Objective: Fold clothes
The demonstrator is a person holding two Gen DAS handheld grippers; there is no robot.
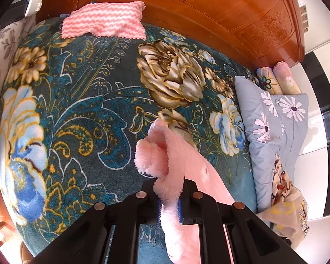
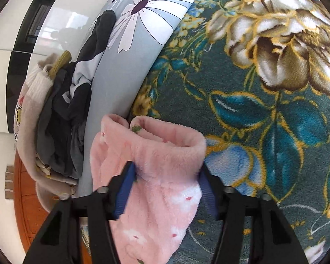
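Nearest my lenses, item one: pink fleece garment [image 1: 176,171], soft pile with small white and red motifs, gripped at two places and lifted over the bed. At my left gripper [image 1: 169,200] a narrow gathered edge runs between the blue pads [image 1: 180,209], which are clamped tight on it; the cloth bunches above the jaws and trails away to the right. At my right gripper [image 2: 165,189] a wider rolled, elasticated-looking opening of the same garment [image 2: 151,176] sits between the blue pads [image 2: 125,189], the jaws set wider apart and pressed against the fabric on both sides.

Remaining items, largest first:

1. Floral plush blanket [image 1: 88,101], dark teal with gold, cream and blue flowers, covering the bed beneath the garment.
2. Wooden headboard [image 1: 242,15], orange-brown, carved panel, along the blanket's far edge.
3. Grey daisy-print quilt [image 1: 275,127], lying along the blanket's right side in the left view, touching it.
4. Heap of mixed clothes [image 2: 59,118], grey, black and beige, beyond the quilt.
5. Pink-and-white zigzag cloth [image 1: 103,21], folded, at the blanket's far edge against the headboard.
6. Two rolled floral bundles [image 1: 277,79], side by side between quilt and headboard.
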